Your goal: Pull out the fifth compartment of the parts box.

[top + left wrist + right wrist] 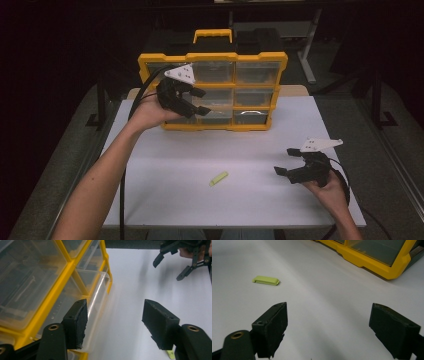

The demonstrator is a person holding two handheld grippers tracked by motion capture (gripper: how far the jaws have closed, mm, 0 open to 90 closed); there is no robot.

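Note:
A yellow organiser (212,57) with clear drawers stands upright at the back of the white table (165,160). My left gripper (201,102) is held up in front of its left and middle drawers, open with nothing between the pads. In the left gripper view the left gripper (115,312) has one fingertip (78,320) close beside a clear drawer (98,287) that juts out a little. My right gripper (285,160) hovers open low over the table's right side. A small yellow-green piece (218,178) lies flat on the table, ahead and left of the right gripper (328,315) as the yellow-green piece (266,280).
A black case with a yellow handle (213,35) sits behind the organiser. The left gripper's black cable (122,190) runs along the forearm and down over the table's front edge. The right gripper (175,260) appears far off in the left gripper view.

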